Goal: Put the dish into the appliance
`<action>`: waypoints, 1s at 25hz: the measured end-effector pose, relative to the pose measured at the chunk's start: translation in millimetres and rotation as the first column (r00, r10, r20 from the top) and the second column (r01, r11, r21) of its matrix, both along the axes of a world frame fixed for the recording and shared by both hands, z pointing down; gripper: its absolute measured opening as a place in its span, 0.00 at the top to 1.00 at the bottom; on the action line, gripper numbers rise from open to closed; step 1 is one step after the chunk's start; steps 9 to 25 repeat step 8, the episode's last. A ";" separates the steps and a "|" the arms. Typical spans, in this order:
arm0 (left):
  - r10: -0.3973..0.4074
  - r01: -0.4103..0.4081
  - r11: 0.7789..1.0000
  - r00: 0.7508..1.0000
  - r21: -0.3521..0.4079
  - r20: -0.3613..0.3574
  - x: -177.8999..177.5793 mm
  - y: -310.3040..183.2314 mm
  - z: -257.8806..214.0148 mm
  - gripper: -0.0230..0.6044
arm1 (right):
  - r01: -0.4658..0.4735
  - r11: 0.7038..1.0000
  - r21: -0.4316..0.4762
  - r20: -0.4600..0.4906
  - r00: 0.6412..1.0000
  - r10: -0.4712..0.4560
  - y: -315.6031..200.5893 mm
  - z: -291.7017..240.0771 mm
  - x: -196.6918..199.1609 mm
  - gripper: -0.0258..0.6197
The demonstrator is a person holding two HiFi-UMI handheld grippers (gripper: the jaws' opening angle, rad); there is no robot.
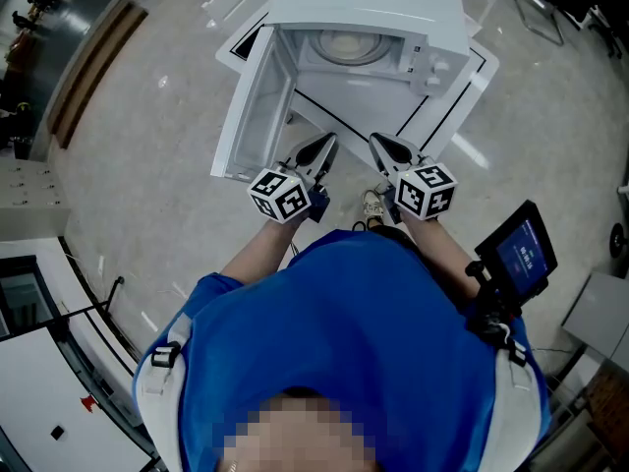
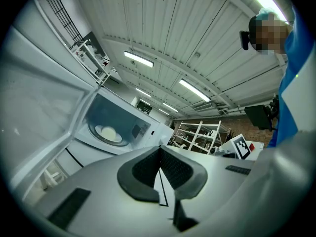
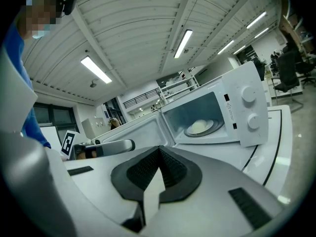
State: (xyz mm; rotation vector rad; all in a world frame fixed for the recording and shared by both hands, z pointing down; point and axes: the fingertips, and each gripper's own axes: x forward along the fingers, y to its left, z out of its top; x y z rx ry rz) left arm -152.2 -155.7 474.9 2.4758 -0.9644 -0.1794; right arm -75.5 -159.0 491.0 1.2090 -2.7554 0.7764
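A white microwave (image 1: 393, 13) stands on a white board with its door (image 1: 251, 106) swung wide open to the left. On the turntable inside lies a pale dish (image 1: 344, 45), also seen in the left gripper view (image 2: 109, 132) and the right gripper view (image 3: 200, 127). My left gripper (image 1: 329, 144) and right gripper (image 1: 375, 141) hover side by side just in front of the open cavity, pointing at it. Both are shut with nothing between the pads (image 2: 170, 169) (image 3: 170, 169). Neither touches the microwave or the dish.
The white board (image 1: 462, 106) under the microwave bears black lines. The open door juts out towards my left gripper. A dark screen device (image 1: 521, 254) hangs at the person's right side. Metal shelving (image 2: 197, 135) stands far behind.
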 end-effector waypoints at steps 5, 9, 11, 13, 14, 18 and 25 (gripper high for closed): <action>0.006 -0.006 1.000 1.000 0.029 -0.008 1.8 -1.4 -3.1 0.95 | 0.003 1.000 0.006 -0.006 1.000 -0.003 -0.8 2.0 1.0 0.96; 0.000 0.000 0.999 1.000 0.044 -0.007 0.0 -2.3 -5.5 0.95 | 0.008 1.000 0.009 -0.010 1.000 -0.008 -2.3 2.0 -0.1 0.96; 0.000 0.000 0.999 1.000 0.044 -0.007 0.0 -2.3 -5.5 0.95 | 0.008 1.000 0.009 -0.010 1.000 -0.008 -2.3 2.0 -0.1 0.96; 0.000 0.000 0.999 1.000 0.044 -0.007 0.0 -2.3 -5.5 0.95 | 0.008 1.000 0.009 -0.010 1.000 -0.008 -2.3 2.0 -0.1 0.96; 0.000 0.000 0.999 1.000 0.044 -0.007 0.0 -2.3 -5.5 0.95 | 0.008 1.000 0.009 -0.010 1.000 -0.008 -2.3 2.0 -0.1 0.96; 0.000 0.000 0.999 1.000 0.044 -0.007 0.0 -2.3 -5.5 0.95 | 0.008 1.000 0.009 -0.010 1.000 -0.008 -2.3 2.0 -0.1 0.96; 0.000 0.000 0.999 1.000 0.044 -0.007 0.0 -2.3 -5.5 0.95 | 0.008 1.000 0.009 -0.010 1.000 -0.008 -2.3 2.0 -0.1 0.96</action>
